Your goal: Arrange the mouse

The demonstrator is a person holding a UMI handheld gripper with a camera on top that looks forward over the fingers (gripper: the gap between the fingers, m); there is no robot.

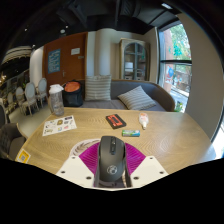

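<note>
A black computer mouse with a scroll wheel and a round logo sits between my gripper's two fingers, its nose pointing away from me. The magenta pads press against both of its sides, so the fingers are shut on it. It is held low over the near part of a round light wooden table. Whether the mouse touches the table I cannot tell.
Beyond the fingers on the table lie a printed leaflet, a dark red box, a small green pack and a pale small object. A clear jar stands at the far left. A grey sofa is behind.
</note>
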